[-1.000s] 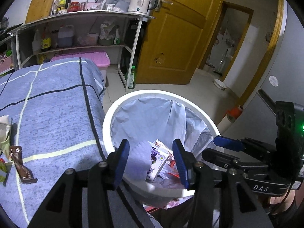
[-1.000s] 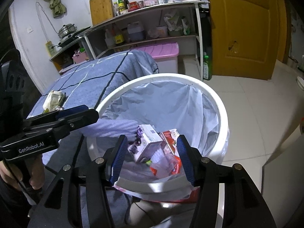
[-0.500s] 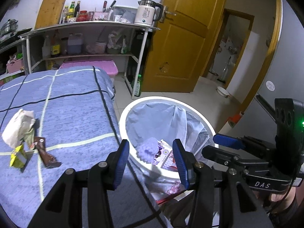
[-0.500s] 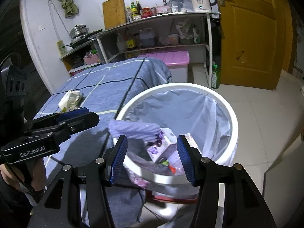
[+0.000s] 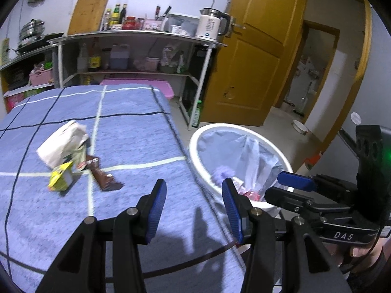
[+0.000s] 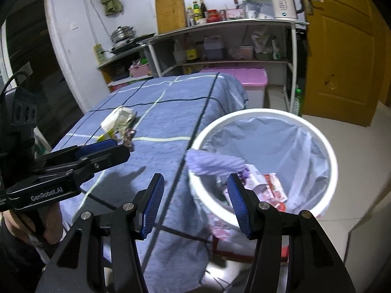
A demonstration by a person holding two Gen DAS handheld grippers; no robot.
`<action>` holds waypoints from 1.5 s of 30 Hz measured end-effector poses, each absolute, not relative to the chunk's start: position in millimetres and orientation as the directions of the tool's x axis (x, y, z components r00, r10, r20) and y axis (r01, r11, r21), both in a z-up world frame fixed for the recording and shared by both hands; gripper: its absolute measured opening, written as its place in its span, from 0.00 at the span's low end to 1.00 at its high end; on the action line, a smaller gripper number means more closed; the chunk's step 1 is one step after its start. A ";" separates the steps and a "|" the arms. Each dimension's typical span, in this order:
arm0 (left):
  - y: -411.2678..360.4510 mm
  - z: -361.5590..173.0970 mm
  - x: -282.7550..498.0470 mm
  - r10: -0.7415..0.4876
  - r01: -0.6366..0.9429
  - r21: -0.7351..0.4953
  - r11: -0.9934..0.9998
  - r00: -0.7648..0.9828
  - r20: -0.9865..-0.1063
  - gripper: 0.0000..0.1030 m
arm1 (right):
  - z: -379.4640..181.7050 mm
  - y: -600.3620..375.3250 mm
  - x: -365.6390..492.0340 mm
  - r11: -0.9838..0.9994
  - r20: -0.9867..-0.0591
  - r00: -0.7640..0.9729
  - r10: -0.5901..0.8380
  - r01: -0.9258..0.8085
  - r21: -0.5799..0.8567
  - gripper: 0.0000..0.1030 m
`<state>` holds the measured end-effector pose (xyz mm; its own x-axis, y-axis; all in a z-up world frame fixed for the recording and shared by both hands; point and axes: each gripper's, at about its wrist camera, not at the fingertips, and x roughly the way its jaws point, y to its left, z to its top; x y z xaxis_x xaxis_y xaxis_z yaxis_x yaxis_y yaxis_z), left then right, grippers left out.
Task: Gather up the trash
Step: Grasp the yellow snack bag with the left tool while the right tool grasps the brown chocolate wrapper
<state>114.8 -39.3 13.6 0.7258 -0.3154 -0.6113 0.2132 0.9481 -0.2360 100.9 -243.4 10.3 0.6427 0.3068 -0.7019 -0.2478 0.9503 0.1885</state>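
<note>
Both ribbed-pad grippers, left gripper (image 5: 193, 206) and right gripper (image 6: 194, 201), gape empty near crumpled, possibly paper, wrappers (image 5: 64, 147).

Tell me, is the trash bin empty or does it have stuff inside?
Not empty. The white trash bin has a liner and holds packets and wrappers at the bottom, well below the rim.

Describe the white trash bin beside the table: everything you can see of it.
The trash bin is round and white, seemingly plastic, standing upright on the tiled floor against the edge of the blue checked tablecloth. A pale translucent liner bag sags inside. At the bottom lie cartons and red wrappers. A crumpled purple sheet drapes over its near-left rim. Neither gripper touches it.
</note>
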 end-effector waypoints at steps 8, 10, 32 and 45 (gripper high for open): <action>-2.8 5.2 103.3 -0.246 0.123 -0.235 0.964 0.749 -0.615 0.48 | 6.3 -216.8 105.8 0.931 -0.697 0.627 0.349 -0.315 0.184 0.53; 9.1 3.4 102.0 -0.222 0.095 -0.232 0.968 0.755 -0.617 0.48 | 4.7 -210.5 108.6 0.927 -0.692 0.626 0.360 -0.325 0.187 0.53; 92.7 -27.2 131.0 -0.045 -0.104 -0.181 0.978 0.742 -0.669 0.52 | -11.6 -153.6 143.7 0.882 -0.734 0.534 0.420 -0.429 0.193 0.56; 92.7 -43.5 167.0 -0.065 -0.075 -0.164 0.984 0.703 -0.709 0.48 | -24.3 -128.6 174.9 0.868 -0.748 0.500 0.435 -0.454 0.201 0.56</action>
